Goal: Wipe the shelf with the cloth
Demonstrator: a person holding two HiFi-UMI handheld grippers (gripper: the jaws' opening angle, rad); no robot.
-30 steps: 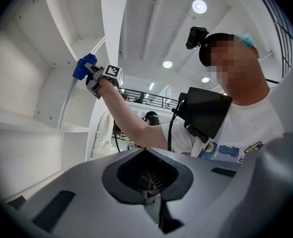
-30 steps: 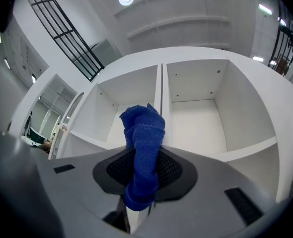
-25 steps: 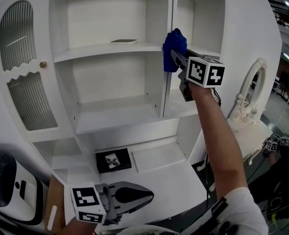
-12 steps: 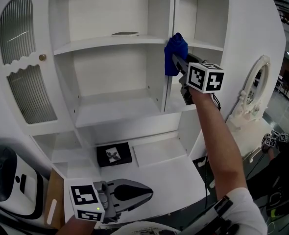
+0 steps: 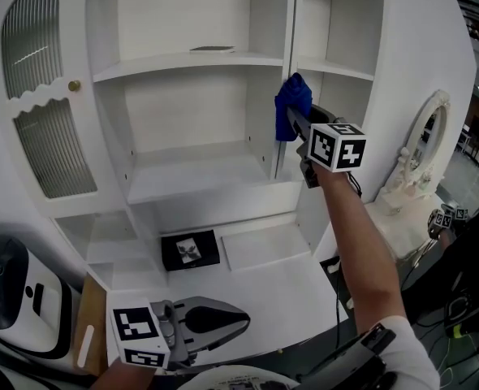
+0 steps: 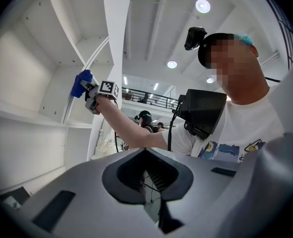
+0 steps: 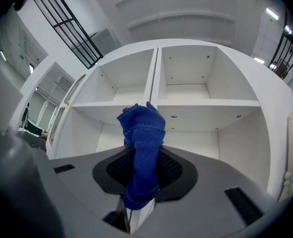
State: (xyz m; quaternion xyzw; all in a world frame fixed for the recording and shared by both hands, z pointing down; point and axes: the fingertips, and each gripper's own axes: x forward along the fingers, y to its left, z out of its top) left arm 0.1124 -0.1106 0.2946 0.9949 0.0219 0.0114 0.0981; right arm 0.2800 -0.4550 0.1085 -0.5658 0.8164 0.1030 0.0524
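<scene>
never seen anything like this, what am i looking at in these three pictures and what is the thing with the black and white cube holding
There is no robot here. A person holds a two-jaw hand tool, a gripper, in each hand, and the patterned cubes are part of those tools. The head view comes from a camera on the person's head, looking down at a white shelf unit. The other two pictures come from cameras riding on each gripper, looking along its jaws. The right gripper is shut on a blue cloth, held up at the unit's upright divider. The left gripper hangs low with its jaws together, holding nothing. A black square pad lies on the lower ledge.
</scene>
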